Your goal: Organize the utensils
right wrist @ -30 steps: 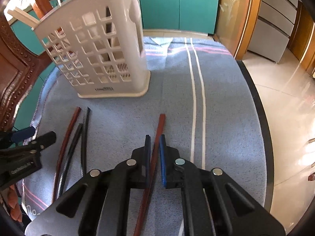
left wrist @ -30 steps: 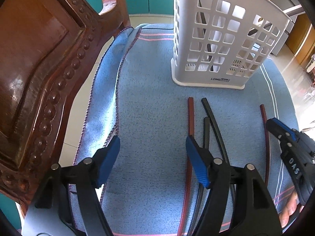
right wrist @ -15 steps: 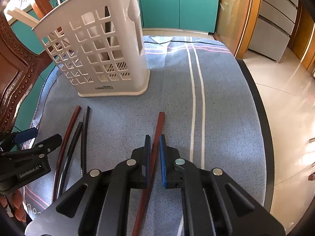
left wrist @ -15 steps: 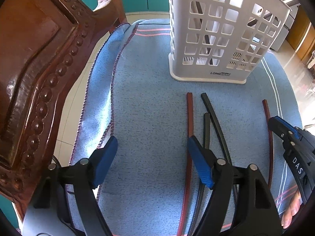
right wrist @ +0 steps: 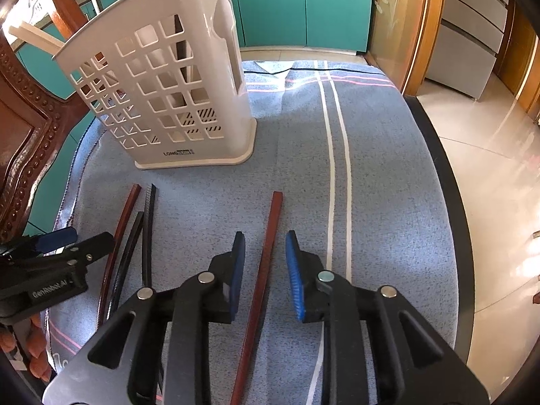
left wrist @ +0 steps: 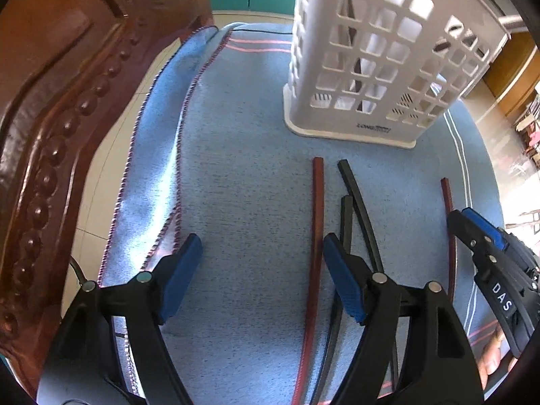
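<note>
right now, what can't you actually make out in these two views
- Contents of the white slotted plastic utensil holder: both views, its lattice wall shows only dark slivers.
- Near ends of the two black chopsticks and the left red-brown chopstick: left wrist view, hidden behind the left gripper.
- Near end of the lone red-brown chopstick: right wrist view, cut off by the bottom edge between the right gripper fingers.

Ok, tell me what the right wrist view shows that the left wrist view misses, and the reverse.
Only the right wrist view: the right gripper, its jaws just opened, straddling a red-brown chopstick without pressing it; the teal cabinets.

Only the left wrist view: the open left gripper with nothing between its pads; the towel's folded, stitched edge.

Both: the white utensil holder, the blue towel, three chopsticks lying together, the carved wooden chair.
</note>
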Motion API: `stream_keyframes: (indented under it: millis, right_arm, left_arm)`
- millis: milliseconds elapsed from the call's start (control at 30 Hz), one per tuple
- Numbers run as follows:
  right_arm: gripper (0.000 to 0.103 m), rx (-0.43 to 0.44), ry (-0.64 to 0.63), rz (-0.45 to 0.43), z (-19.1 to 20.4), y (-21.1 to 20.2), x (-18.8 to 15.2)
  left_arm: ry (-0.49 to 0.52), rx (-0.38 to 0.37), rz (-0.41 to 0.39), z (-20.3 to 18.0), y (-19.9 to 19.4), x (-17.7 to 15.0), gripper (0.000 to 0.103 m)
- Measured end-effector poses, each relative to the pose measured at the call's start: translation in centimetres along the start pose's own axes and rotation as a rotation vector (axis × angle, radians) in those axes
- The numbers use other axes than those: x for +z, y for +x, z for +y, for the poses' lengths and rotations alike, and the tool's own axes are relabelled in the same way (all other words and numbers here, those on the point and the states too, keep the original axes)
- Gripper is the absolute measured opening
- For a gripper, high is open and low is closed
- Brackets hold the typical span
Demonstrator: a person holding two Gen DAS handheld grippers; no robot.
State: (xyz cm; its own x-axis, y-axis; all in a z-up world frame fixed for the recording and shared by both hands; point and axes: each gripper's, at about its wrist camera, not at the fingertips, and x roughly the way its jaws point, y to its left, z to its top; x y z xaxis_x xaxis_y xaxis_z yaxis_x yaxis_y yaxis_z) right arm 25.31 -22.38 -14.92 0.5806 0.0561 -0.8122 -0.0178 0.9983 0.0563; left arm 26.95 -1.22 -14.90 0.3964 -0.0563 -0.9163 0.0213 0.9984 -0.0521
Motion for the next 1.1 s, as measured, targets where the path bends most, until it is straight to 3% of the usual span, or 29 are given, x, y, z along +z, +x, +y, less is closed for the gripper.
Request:
stream_keyframes:
  millis: [300, 467, 1100]
  right_arm:
    - [0.025, -0.020, 0.005, 0.023, -0.3, 0.6, -0.3]
    - [0.033, -0.026, -0.010, 0.019, 0.1, 0.7, -0.3]
    - [0.040, -0.047, -0.051, 0.008, 0.8, 0.8, -0.7]
  left_arm:
    - [0.019, 0.042, -0.001, -1.6, 0.8, 0.0, 0.076]
    - [0.023, 0.047, -0.002, -2.5, 0.7, -0.2, 0.077]
    - [0.029, 0.051, -0.004, -1.8, 0.9, -1.0, 0.082]
